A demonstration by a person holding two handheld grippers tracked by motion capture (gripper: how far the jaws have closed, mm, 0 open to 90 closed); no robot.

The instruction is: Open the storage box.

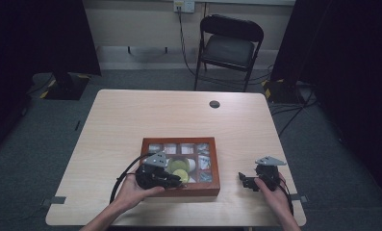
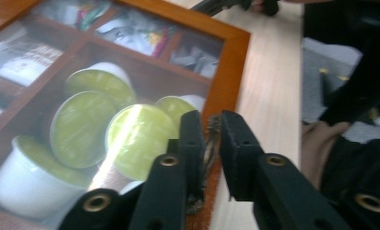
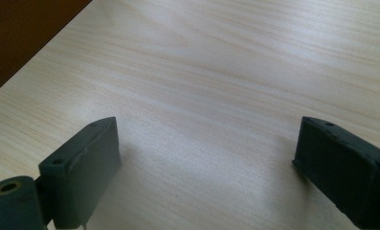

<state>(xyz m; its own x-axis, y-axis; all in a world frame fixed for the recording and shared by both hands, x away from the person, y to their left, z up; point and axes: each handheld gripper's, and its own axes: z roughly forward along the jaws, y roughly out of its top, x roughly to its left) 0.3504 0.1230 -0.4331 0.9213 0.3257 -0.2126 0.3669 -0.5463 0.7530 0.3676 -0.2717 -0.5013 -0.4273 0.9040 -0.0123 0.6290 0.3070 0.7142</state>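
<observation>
Two claws work at a pale wooden worktop [image 1: 131, 120], one at a wooden box [image 1: 216, 166], the other off to its side.

The left claw [image 2: 211, 125] is clenched on a small metal clasp [image 2: 211, 139] at the near rim of the box, its jaws almost together. Under the box's clear lid lie green-topped white cups [image 2: 82, 127] in the big compartment and packets [image 2: 135, 31] in the smaller ones. The right claw [image 3: 204, 158] is released, jaws spread wide over bare wood, well apart from the box's right side. A black chair [image 1: 229, 45] stands beyond the worktop.
</observation>
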